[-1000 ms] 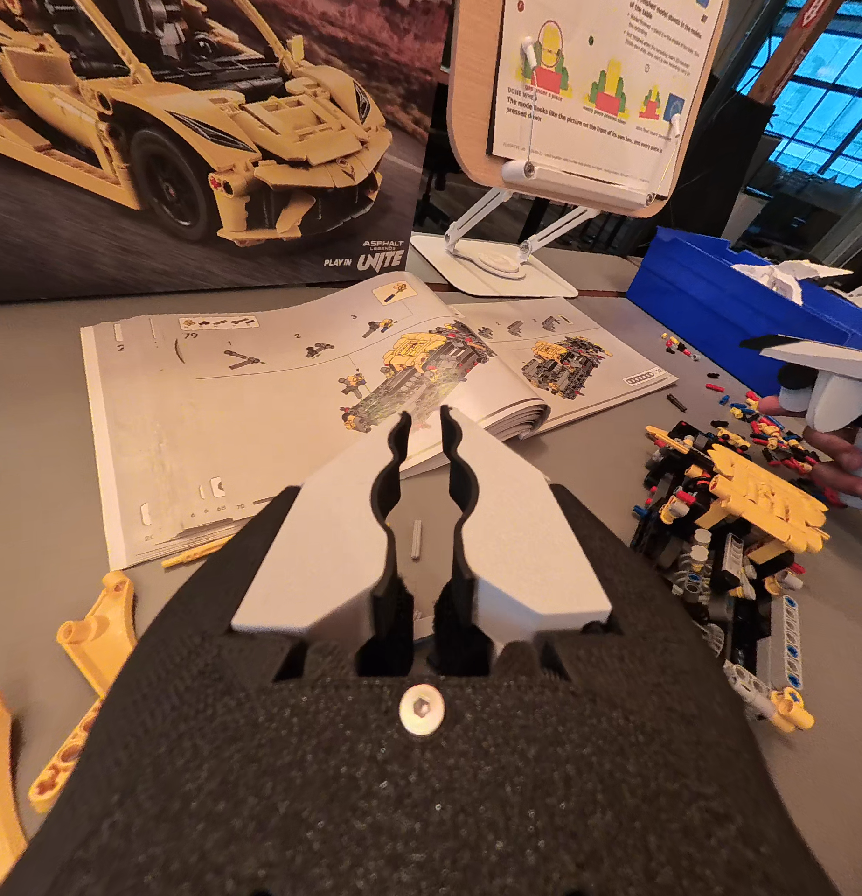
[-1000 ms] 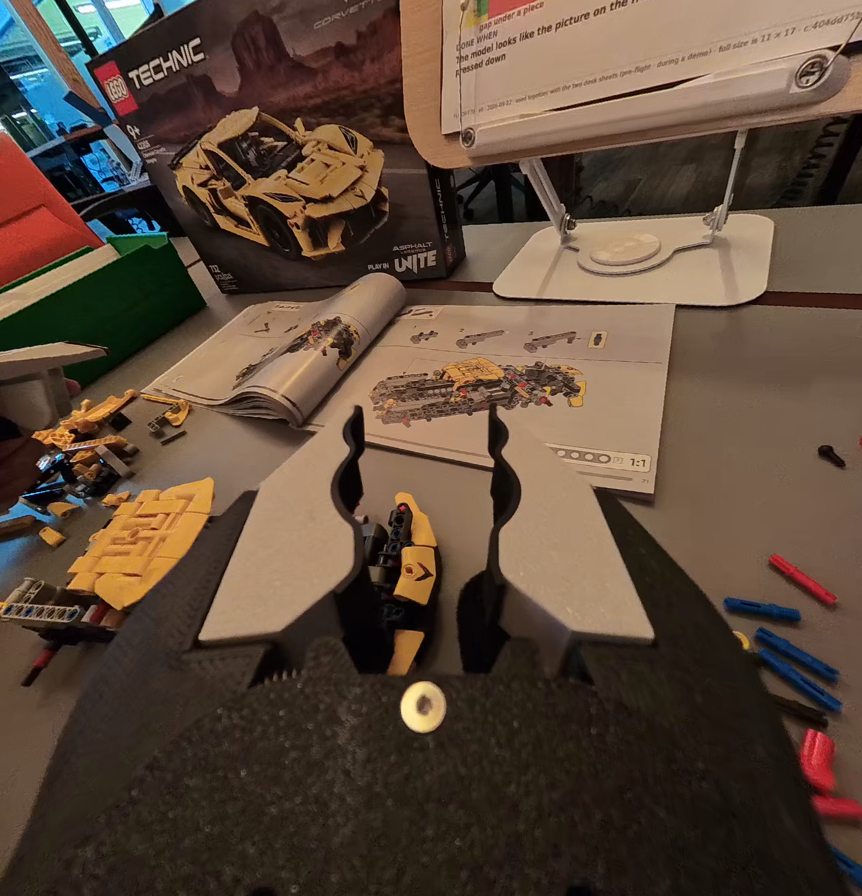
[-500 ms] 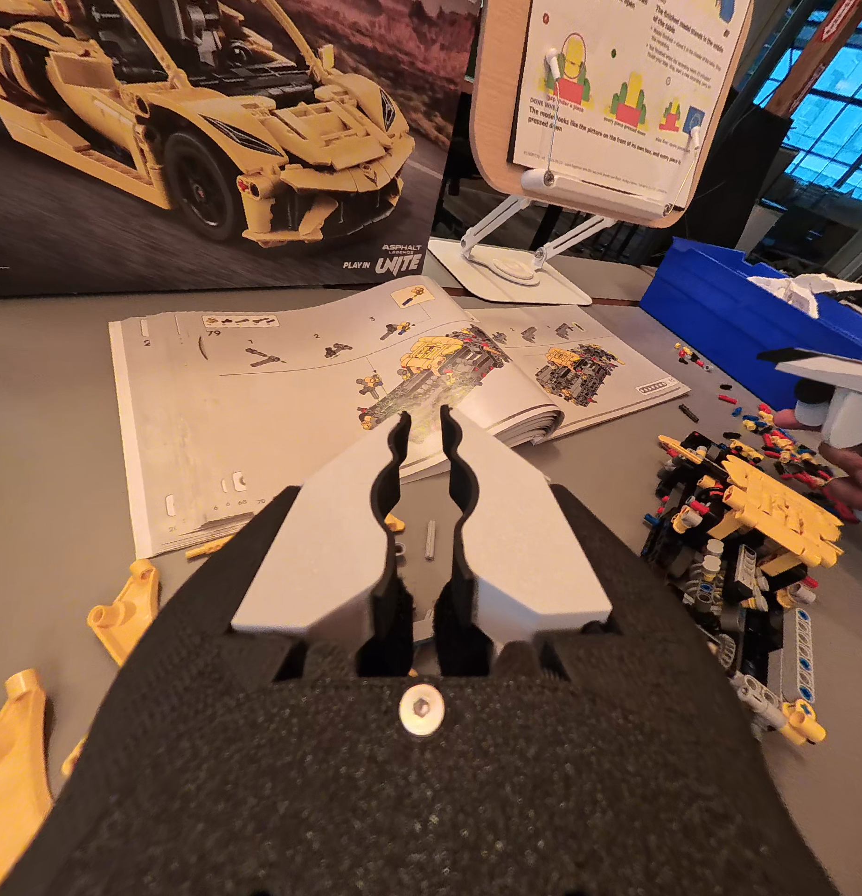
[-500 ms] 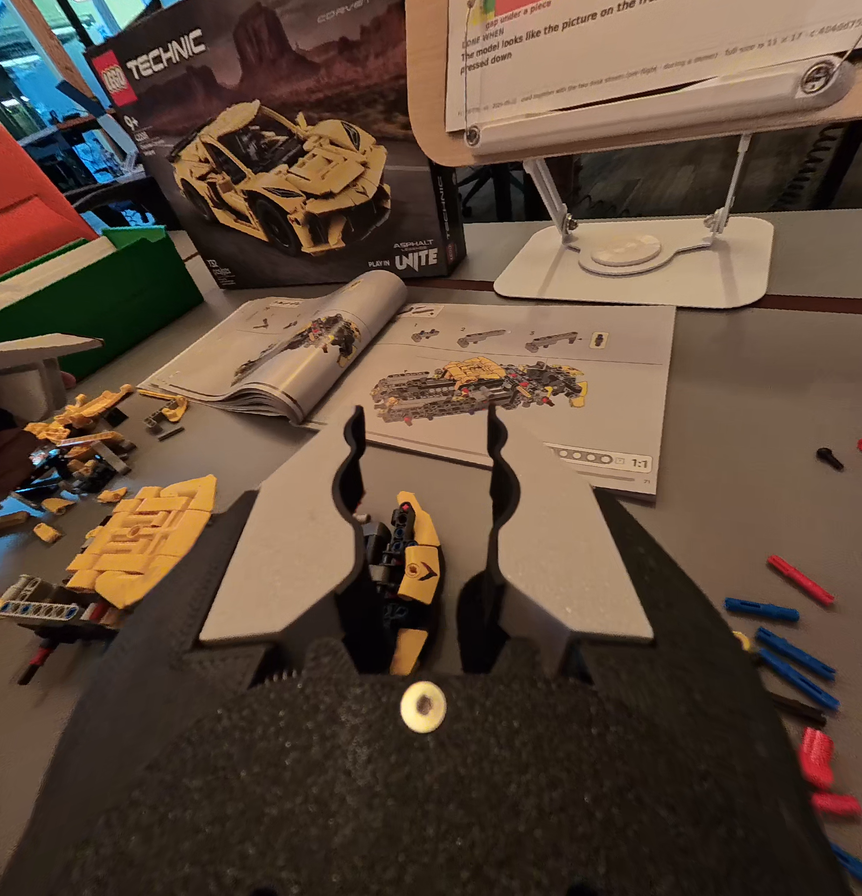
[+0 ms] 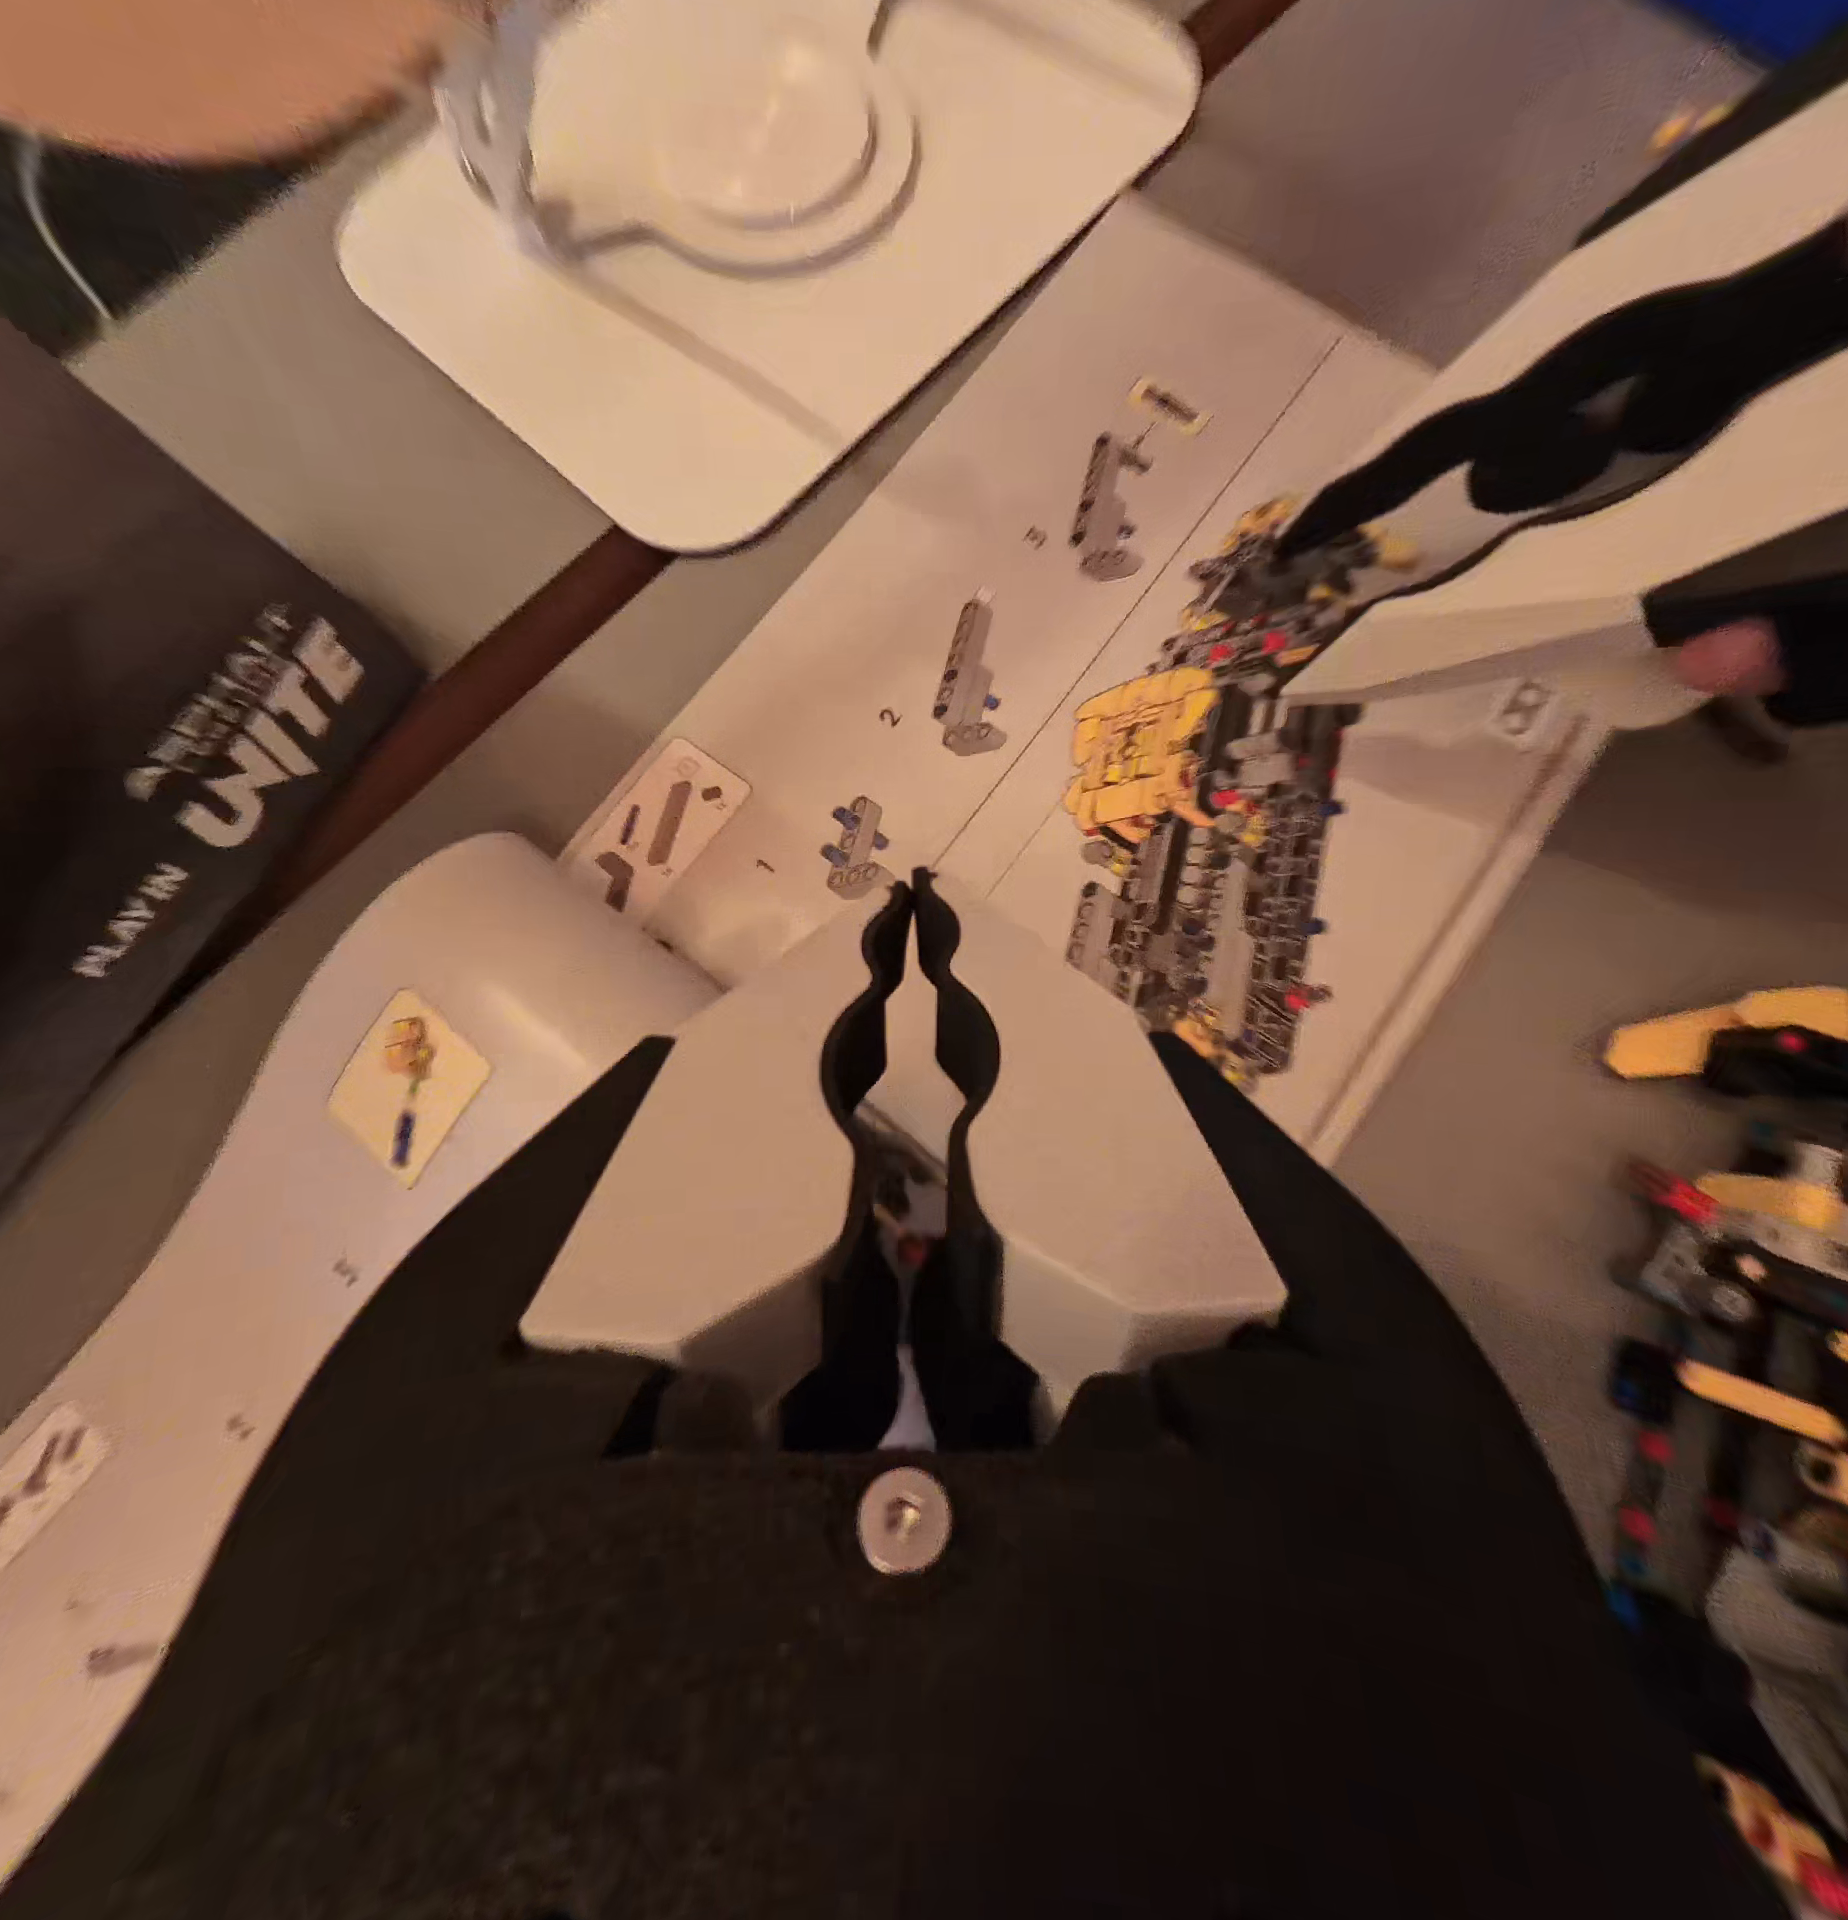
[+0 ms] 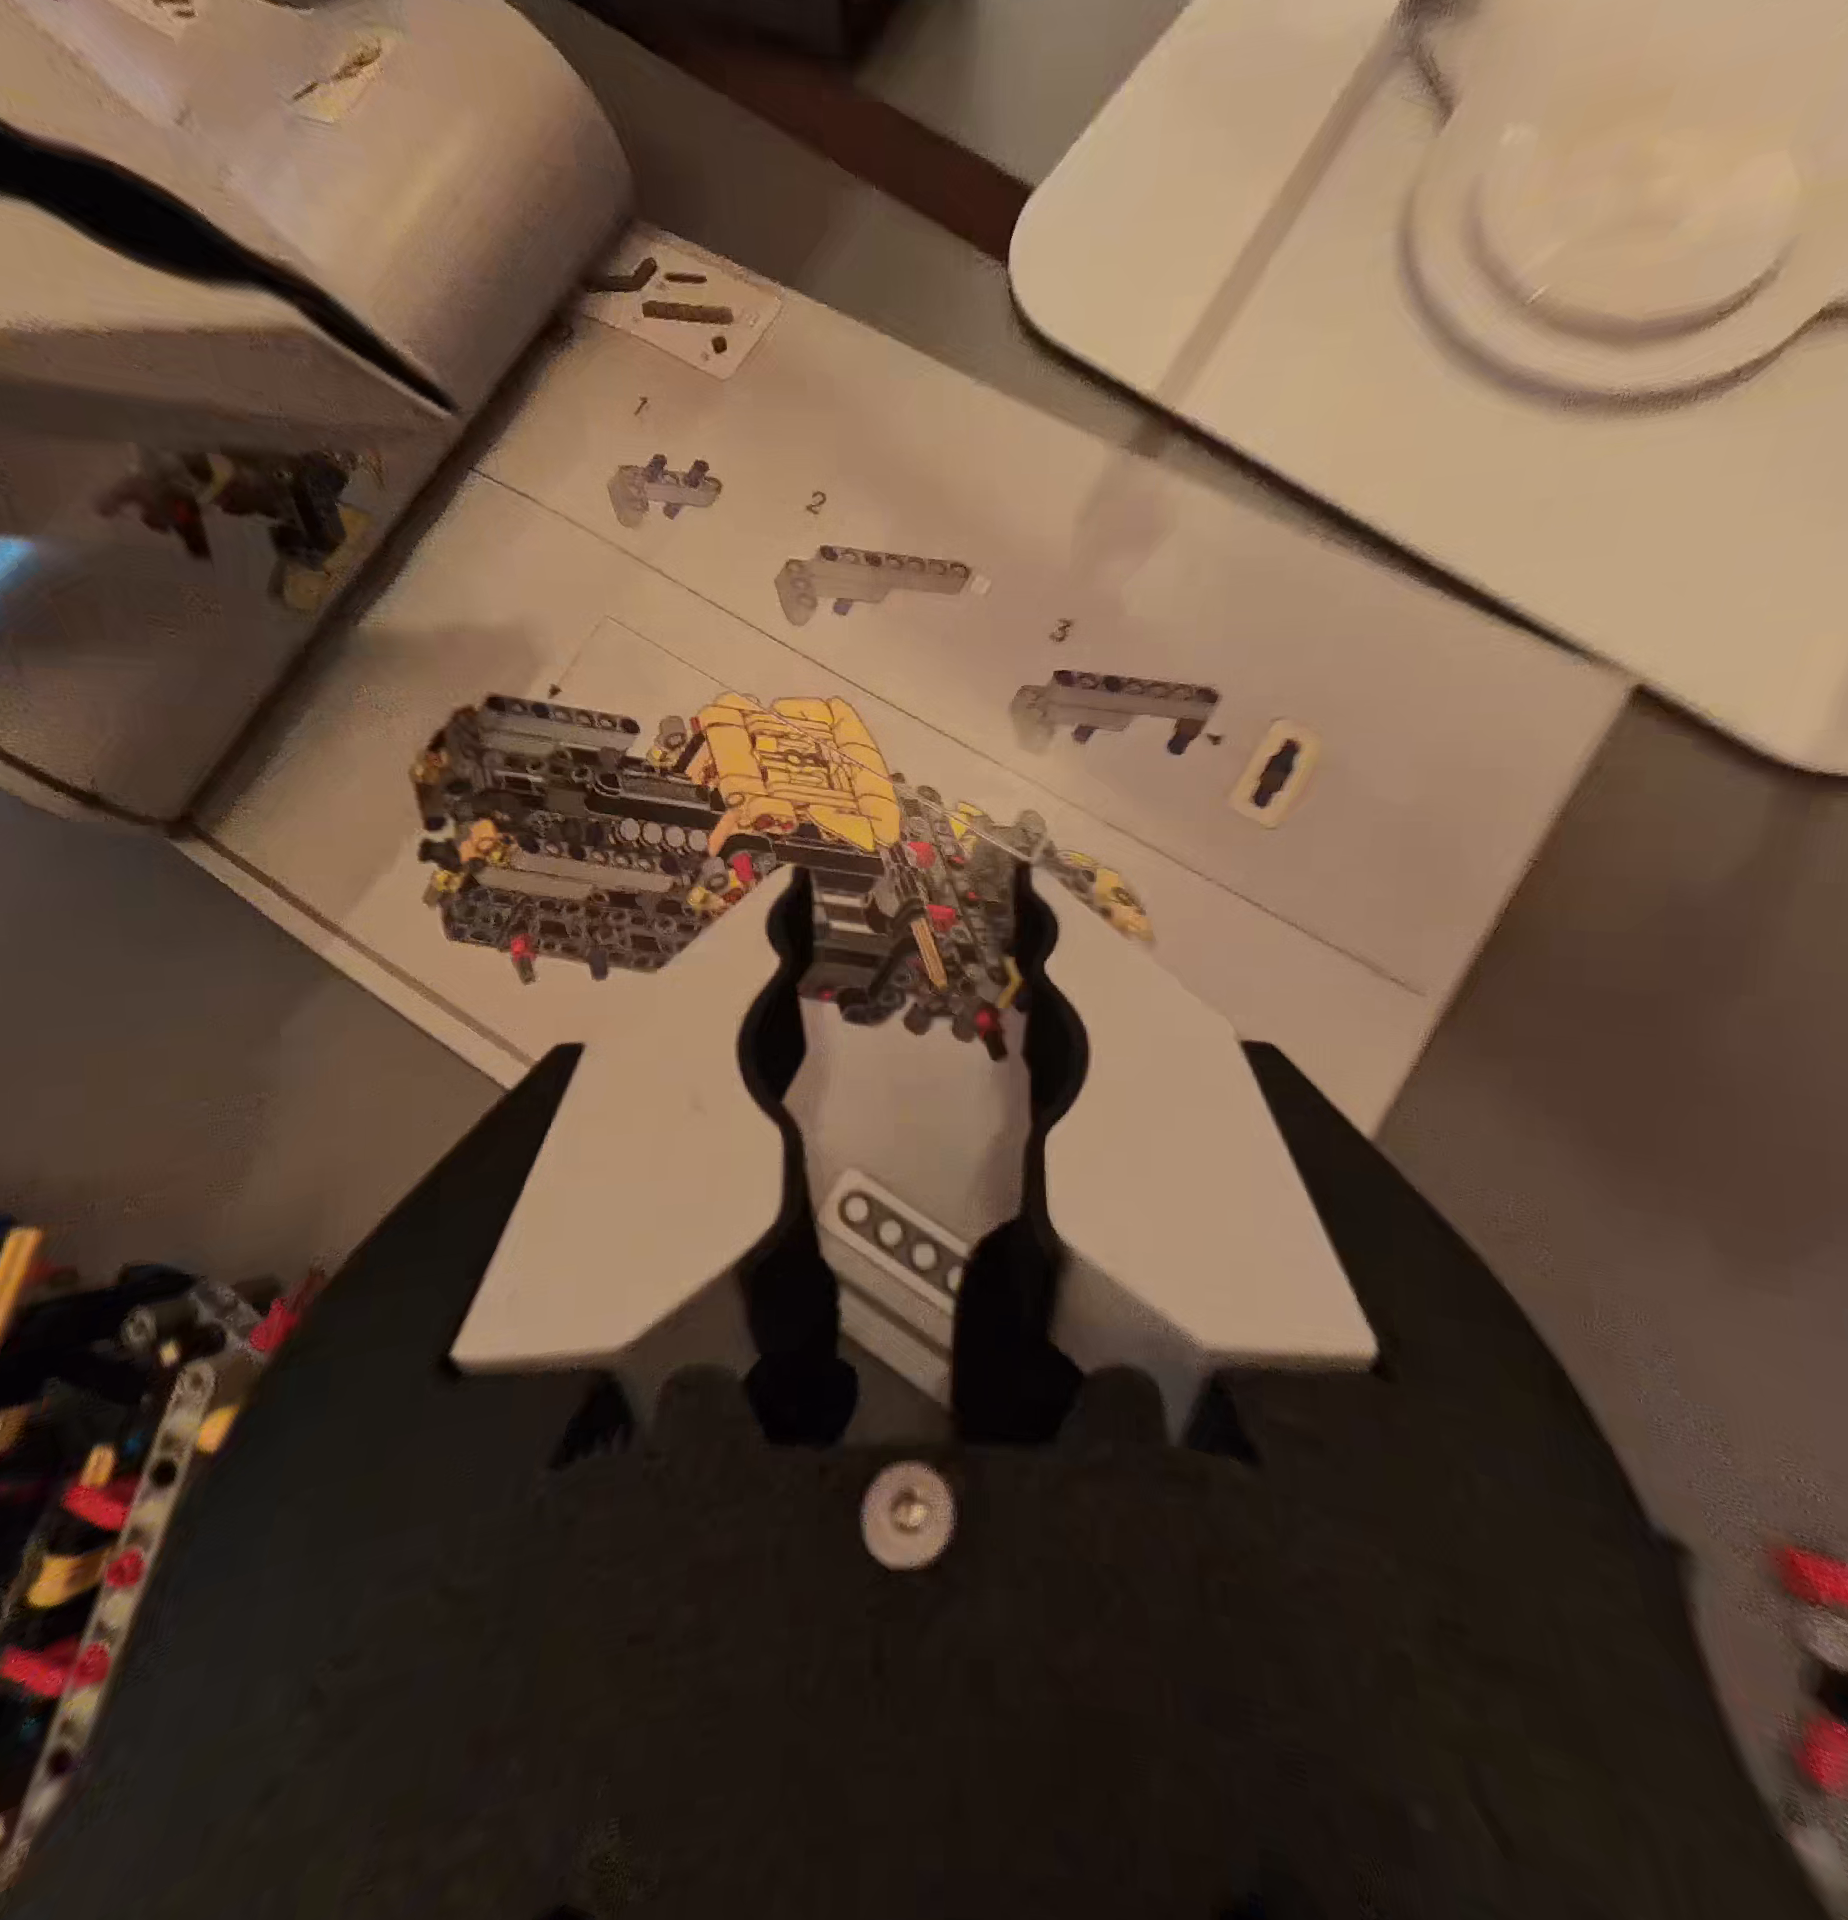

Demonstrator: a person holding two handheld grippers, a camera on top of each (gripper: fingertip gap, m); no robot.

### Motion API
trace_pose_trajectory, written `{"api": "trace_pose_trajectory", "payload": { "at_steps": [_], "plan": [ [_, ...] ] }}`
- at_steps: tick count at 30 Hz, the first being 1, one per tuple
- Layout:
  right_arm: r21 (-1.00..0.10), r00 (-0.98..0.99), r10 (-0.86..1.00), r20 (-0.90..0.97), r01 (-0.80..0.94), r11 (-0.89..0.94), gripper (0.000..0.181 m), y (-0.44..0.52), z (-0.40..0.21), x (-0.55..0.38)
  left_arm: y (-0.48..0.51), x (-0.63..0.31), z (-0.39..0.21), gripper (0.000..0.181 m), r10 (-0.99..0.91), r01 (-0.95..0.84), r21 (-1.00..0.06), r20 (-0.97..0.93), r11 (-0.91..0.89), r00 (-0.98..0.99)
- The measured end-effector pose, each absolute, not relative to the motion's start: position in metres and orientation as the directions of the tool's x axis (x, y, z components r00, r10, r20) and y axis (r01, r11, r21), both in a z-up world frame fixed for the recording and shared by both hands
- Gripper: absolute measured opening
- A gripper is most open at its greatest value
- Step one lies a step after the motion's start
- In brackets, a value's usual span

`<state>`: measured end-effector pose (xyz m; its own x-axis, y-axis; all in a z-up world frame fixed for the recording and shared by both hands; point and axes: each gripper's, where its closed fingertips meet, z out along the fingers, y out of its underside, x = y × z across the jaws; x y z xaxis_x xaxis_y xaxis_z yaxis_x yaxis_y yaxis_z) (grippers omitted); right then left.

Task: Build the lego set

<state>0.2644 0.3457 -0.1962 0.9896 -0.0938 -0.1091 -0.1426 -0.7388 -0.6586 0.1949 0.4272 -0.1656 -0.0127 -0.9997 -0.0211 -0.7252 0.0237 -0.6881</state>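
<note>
Both views look down on the open instruction booklet [image 5: 847, 665], which also fills the middle of the right wrist view [image 6: 1003, 499]. My left gripper [image 5: 912, 883] is shut, its tips touching, over the page near its step drawings. I see nothing between the tips. It also shows at the upper left of the right wrist view [image 6: 411, 379]. My right gripper [image 6: 909, 883] is open above the printed model picture, with only the page showing between its fingers. It shows at the upper right of the left wrist view [image 5: 1315, 582]. The partly built yellow and black model [image 5: 1782, 1299] lies beside the booklet on the table [image 6: 89, 1455].
The white base of a document stand [image 5: 743, 260] sits just beyond the booklet [image 6: 1471, 312]. The dark set box [image 5: 172, 727] stands at the left. Loose red pins [image 6: 1824, 1579] lie at the right. The booklet's left pages curl up [image 5: 484, 987]. My right fingertips sit around 12 cm from my left ones.
Both grippers have moved from low over the table to above the booklet, pointing down. The left jaws have closed. The right jaws have narrowed, and the yellow and black piece is no longer between them.
</note>
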Motion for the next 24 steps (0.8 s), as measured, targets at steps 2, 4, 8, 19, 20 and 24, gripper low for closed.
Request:
{"api": "trace_pose_trajectory", "payload": {
  "at_steps": [2,4,8,19,20,24],
  "plan": [
    [-0.679,0.985,-0.137,-0.11,-0.175,-0.713,0.027,0.351,-0.202,0.269,0.433,0.201,-0.186,0.001,-1.0,-0.761,-0.649,-0.005,0.002,0.001],
    [-0.645,0.988,-0.154,-0.019,-0.13,-0.753,0.017,0.345,-0.212,0.275,0.445,0.197,-0.196,0.001,-0.999,-0.771,-0.637,-0.043,0.005,0.029],
    [-0.648,0.971,-0.222,0.094,-0.109,-0.753,0.0,0.342,-0.213,0.282,0.468,0.177,-0.201,0.0,-0.997,-0.763,-0.646,-0.042,-0.018,0.059],
    [-0.668,0.954,-0.25,0.167,-0.077,-0.74,0.0,0.345,-0.213,0.28,0.507,0.147,-0.208,0.0,-0.985,-0.74,-0.671,-0.09,-0.048,0.146],
    [-0.669,0.954,-0.252,0.16,-0.083,-0.739,0.0,0.345,-0.213,0.28,0.509,0.148,-0.209,0.0,-0.984,-0.734,-0.677,-0.09,-0.051,0.151],
    [-0.673,0.955,-0.27,0.124,-0.119,-0.73,0.0,0.339,-0.213,0.275,0.518,0.153,-0.211,0.001,-0.984,-0.74,-0.672,-0.102,-0.04,0.145]
  ]
}}
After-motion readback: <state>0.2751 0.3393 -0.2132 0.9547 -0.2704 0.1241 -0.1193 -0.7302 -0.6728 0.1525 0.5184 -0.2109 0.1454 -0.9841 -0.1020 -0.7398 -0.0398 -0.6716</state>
